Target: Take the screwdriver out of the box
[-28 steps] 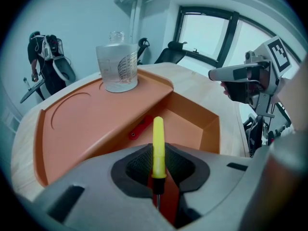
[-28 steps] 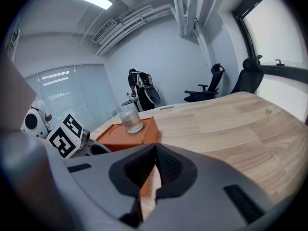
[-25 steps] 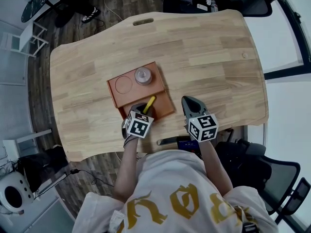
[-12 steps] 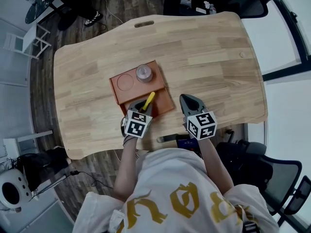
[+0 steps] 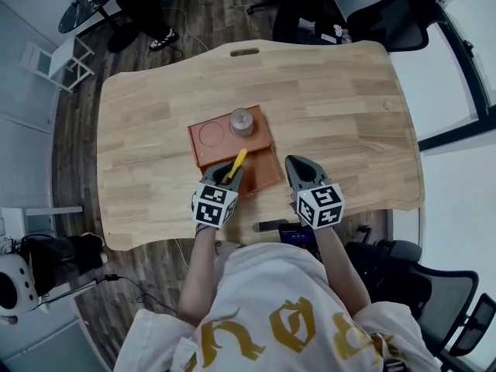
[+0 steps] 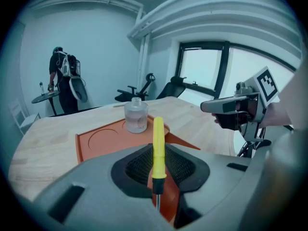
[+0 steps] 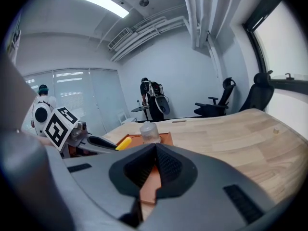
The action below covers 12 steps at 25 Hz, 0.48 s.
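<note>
Wooden table, perhaps glass bottle

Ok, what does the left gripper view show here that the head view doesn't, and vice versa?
Only the left gripper view: the metal shaft of the screwdriver clamped between the left gripper jaws, handle pointing away. Only the head view: the whole table, the left gripper's marker cube and the person's torso. Both: the yellow handle, the orange box, the clear bottle standing in it, and the right gripper alongside.
</note>
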### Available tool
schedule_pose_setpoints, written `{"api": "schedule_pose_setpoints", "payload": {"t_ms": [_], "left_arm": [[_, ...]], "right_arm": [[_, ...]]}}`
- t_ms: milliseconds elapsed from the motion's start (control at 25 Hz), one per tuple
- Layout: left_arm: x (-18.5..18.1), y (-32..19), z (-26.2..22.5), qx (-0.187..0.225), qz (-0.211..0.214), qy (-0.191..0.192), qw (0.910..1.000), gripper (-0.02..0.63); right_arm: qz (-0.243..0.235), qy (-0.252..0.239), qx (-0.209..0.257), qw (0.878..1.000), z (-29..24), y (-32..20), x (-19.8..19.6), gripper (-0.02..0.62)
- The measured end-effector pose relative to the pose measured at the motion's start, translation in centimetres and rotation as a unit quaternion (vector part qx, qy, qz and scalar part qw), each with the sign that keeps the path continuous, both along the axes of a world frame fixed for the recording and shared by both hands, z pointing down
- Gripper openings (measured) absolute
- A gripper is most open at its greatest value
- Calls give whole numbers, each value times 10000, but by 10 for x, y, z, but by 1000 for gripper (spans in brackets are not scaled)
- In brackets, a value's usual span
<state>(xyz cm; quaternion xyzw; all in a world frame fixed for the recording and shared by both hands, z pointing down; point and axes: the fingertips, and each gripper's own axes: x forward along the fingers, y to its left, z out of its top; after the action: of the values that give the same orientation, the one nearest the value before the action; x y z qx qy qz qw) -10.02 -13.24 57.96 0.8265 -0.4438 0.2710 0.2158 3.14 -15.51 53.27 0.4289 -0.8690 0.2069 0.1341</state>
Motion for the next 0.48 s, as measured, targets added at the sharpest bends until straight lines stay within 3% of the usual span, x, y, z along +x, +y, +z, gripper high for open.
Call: {"api": "schedule_pose_setpoints", "payload": {"t_ms": [280, 480], "left_arm": [[-9, 1, -34, 478, -292, 522, 9971, 74], [-14, 5, -55, 874, -365, 542, 9940, 74]], "right_arm": [[-32, -53, 170, 9998, -15, 6, -9, 11], [-54, -17, 251, 9997, -21, 17, -14, 11]]}}
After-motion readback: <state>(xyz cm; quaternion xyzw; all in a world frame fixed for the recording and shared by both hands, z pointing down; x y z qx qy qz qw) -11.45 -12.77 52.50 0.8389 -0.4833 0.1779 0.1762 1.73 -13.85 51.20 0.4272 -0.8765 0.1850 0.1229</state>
